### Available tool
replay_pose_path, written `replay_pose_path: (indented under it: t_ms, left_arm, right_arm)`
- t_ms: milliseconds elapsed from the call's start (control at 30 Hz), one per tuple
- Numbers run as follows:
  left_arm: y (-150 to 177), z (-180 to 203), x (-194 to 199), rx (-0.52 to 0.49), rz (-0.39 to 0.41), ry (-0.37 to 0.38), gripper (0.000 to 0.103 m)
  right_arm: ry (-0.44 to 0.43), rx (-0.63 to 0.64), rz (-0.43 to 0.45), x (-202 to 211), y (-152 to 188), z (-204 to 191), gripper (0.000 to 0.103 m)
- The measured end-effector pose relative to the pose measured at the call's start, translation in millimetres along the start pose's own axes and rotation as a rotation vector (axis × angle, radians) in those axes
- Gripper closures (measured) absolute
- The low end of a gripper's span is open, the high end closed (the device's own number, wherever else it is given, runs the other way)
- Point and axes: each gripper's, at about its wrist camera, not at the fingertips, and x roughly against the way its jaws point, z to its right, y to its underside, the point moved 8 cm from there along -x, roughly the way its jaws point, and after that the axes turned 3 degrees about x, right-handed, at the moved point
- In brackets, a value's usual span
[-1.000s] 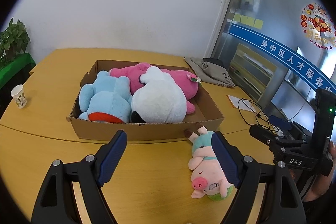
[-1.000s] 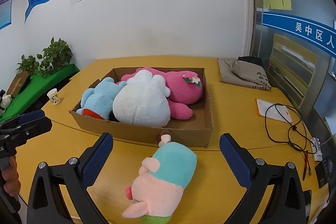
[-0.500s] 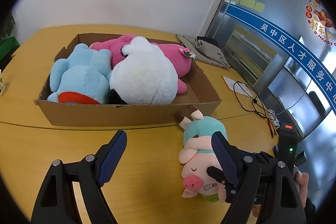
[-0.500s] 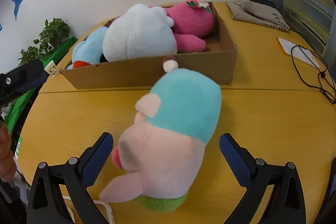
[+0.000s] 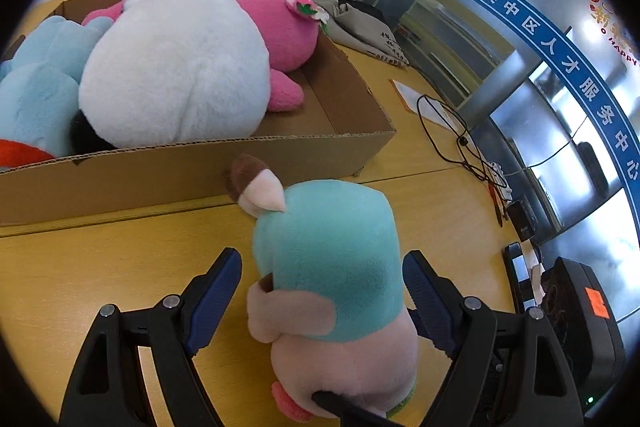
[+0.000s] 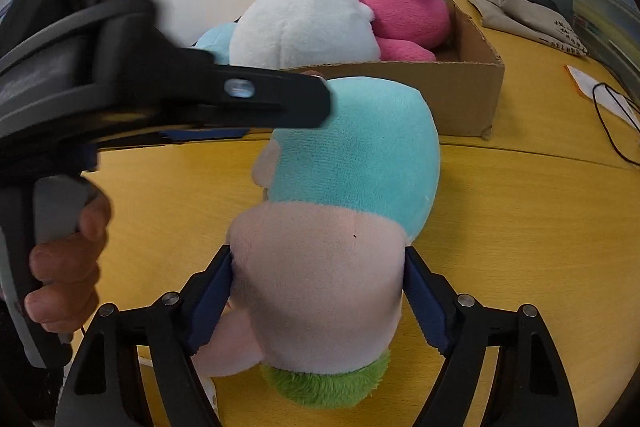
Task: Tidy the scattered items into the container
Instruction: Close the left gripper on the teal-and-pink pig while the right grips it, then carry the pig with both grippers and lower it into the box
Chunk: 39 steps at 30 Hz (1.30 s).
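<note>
Three plush toys already fill the cardboard box point(image 5: 312, 147); the pig plush point(image 5: 332, 267) lies on the table point(image 5: 100, 267) just near of it, straddled by the wide-open left gripper point(image 5: 322, 277), while the right gripper point(image 6: 318, 285) presses its head.

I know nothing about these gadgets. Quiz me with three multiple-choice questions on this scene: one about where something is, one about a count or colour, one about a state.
1. Where does the pig plush lie?
A. inside the cardboard box
B. on the table in front of the box
C. on the grey bag

2. How many plush toys are in the cardboard box?
A. one
B. three
C. five

3. How do the right gripper fingers stand?
A. wide apart, nothing between them
B. against both sides of the pig's pink head
C. gripping the box wall

Answers:
1 B: it rests on the yellow table, outside the box wall.
2 B: blue plush, white plush and pink plush.
3 B: both blue pads touch the head.
</note>
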Motion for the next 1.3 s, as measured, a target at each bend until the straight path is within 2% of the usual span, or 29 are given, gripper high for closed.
replay_pose_path:
  t_ms: [233, 367, 500, 733, 1067, 1300]
  left_arm:
    - [9.8, 1.5, -16.6, -0.023, -0.030, -0.038, 0.022]
    - [11.0, -2.0, -14.0, -0.009, -0.043, -0.028, 0.033]
    - [14.3, -4.5, -4.7, 0.019, -0.029, -0.025, 0.041]
    - [17.7, 3.2, 30.3, 0.006, 0.039, -0.036, 0.044]
    - [-23.1, 35.4, 101.2, -0.083, 0.205, -0.045, 0.044]
    - [-77.0, 61.6, 136.3, -0.177, 0.300, -0.077, 0.044]
  right_arm:
    - [0.000, 0.087, 0.012, -1.2, 5.0, -15.8, 0.021]
    - [-0.017, 0.098, 0.012, 0.2, 7.1, -14.7, 0.023]
    - [-0.011, 0.129, 0.014, 1.2, 7.1, -21.6, 0.026]
    - [-0.018, 0.200, 0.043, 15.5, 6.5, -37.9, 0.031]
    - [0.001, 0.292, 0.211, 65.7, -42.6, -59.8, 0.032]
    - [0.029, 0.370, 0.307, 86.8, -97.4, -60.7, 0.032]
